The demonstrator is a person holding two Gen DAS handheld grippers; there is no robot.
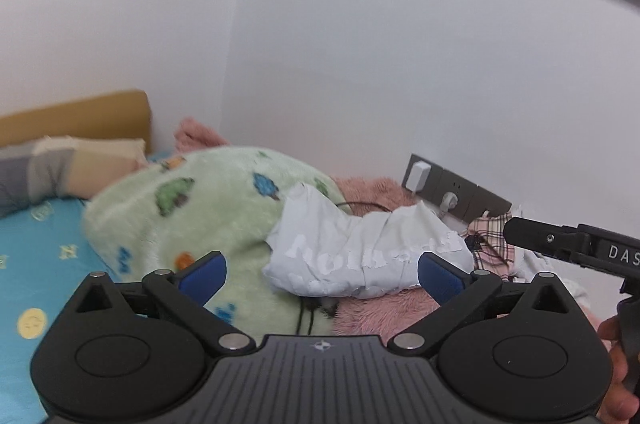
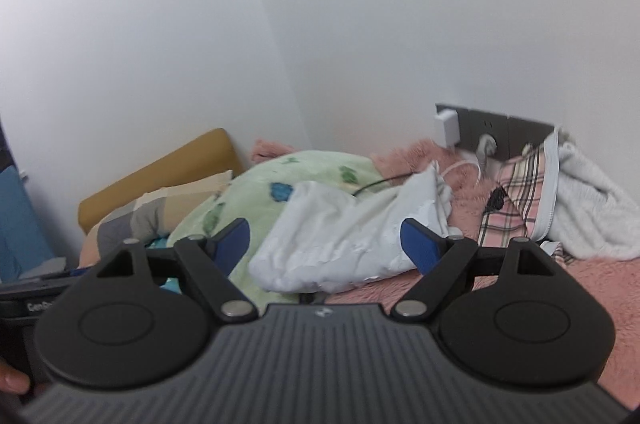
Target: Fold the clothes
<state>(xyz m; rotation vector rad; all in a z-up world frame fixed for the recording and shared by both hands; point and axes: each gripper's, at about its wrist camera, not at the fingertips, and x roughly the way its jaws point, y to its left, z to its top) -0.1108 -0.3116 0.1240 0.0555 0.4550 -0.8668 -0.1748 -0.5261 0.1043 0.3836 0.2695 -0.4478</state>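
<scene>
A pale blue garment (image 1: 340,248) with cracked white print lies in a rough bundle, partly on a green fleece blanket (image 1: 192,208) and partly on a pink fluffy blanket (image 1: 384,308). My left gripper (image 1: 320,270) is open, its blue pads wide apart and short of the bundle, touching nothing. My right gripper (image 2: 326,244) is also open and faces the same garment (image 2: 344,236) from nearby, its pads clear of the cloth. In the left wrist view the right gripper (image 1: 560,244) reaches in from the right edge. The left gripper's body (image 2: 28,300) shows at the lower left of the right wrist view.
A plaid garment (image 2: 516,196) and a white garment (image 2: 588,208) are piled by the wall at the right. Wall sockets with a white charger (image 2: 448,124) and cables sit behind them. A pillow (image 1: 68,168), a tan headboard (image 1: 80,116) and a blue sheet (image 1: 40,264) lie left.
</scene>
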